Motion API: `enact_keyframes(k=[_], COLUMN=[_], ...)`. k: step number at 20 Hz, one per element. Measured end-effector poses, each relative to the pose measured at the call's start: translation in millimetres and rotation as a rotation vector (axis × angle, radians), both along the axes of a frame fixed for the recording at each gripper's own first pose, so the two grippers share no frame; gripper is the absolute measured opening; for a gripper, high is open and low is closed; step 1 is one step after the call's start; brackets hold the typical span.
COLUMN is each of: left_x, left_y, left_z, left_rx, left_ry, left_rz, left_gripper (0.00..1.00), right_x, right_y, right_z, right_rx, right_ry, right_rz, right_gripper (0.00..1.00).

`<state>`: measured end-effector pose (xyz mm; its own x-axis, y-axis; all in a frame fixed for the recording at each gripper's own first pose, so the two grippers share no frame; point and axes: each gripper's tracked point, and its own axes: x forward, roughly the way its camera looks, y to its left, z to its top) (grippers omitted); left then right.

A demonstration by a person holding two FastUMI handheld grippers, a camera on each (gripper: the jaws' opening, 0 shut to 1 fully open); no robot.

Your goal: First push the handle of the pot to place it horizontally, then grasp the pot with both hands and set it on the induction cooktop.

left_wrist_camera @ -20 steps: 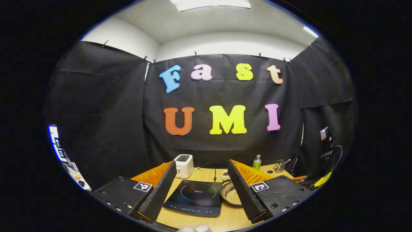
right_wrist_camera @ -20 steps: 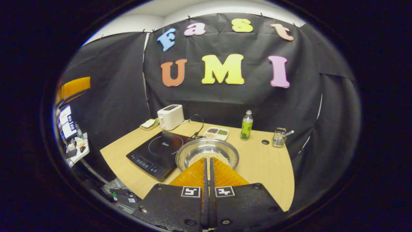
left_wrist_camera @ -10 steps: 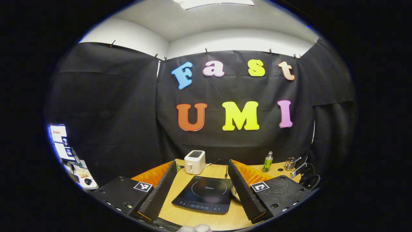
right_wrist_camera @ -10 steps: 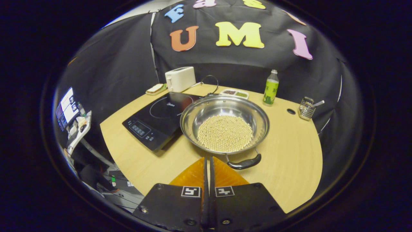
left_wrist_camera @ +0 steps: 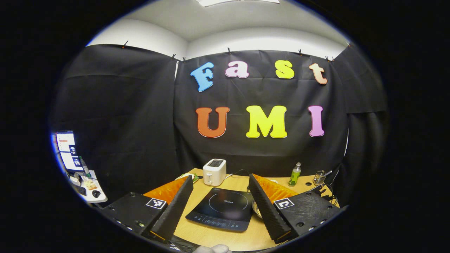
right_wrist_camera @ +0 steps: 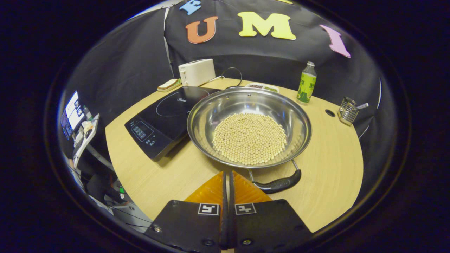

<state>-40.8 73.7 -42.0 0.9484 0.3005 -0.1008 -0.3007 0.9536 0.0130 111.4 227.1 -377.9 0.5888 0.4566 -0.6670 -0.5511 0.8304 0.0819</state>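
Since the earlier frames our right tongs (right_wrist_camera: 227, 175) have dropped toward the pot (right_wrist_camera: 249, 126), which now looms larger, while our left tongs (left_wrist_camera: 219, 202) have drawn back from the cooktop (left_wrist_camera: 222, 212). The right tongs are pressed together and empty, their tip just short of the pot's rim and just left of the near handle (right_wrist_camera: 279, 183). The left tongs stand wide apart, holding nothing, with the cooktop framed between them and a sliver of the pot's rim beside their right finger. The pot, holding pale beans (right_wrist_camera: 249, 138), rests on the surface (right_wrist_camera: 327, 168) just right of the cooktop. We judge the handle push not yet made; the two-handed lift and placement remain.
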Motion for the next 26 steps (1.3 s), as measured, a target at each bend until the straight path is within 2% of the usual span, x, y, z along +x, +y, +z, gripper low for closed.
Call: enact_keyframes(k=[4,6,7,8,11,12,15,26], left_x=[4.0,5.1,7.9,8.4,10.3,11.1,16.6,29.7], left_y=[-0.5,-1.6,-2.6,-2.4,-5.3,-5.8,-5.5,-13.5], left_z=[-4.9,-7.4,-6.9,-6.2,-7.2,-7.2,-10.0,-15.2], left_rx=[-0.001,-0.006,-0.007,-0.008,-0.014,-0.013,-0.011,-0.014], left_ry=[0.012,0.016,0.016,0.014,0.011,0.011,0.015,0.029], left_rz=[0.007,0.006,0.006,0.007,0.005,0.004,0.006,0.037], left_gripper=[0.95,0.95,0.95,0.95,0.95,0.95,0.95,0.95], right_x=[5.4,6.2,6.8,8.4,11.6,13.8,18.7,35.3], right_y=[-6.9,-12.2,-15.6,-17.2,-28.2,-31.6,-41.5,-63.2], right_z=[-0.7,-1.1,-1.7,-3.2,-3.3,-3.5,-3.7,-3.9], right_rx=[0.031,0.016,0.016,0.022,0.02,0.017,0.019,0.004], right_ry=[0.032,0.023,0.027,0.034,0.039,0.039,0.047,0.042], right_rz=[-0.006,-0.001,-0.004,-0.007,-0.026,-0.029,-0.046,-0.023], right_gripper=[0.01,0.0,0.04,0.0,0.0,0.04,0.04,0.04])
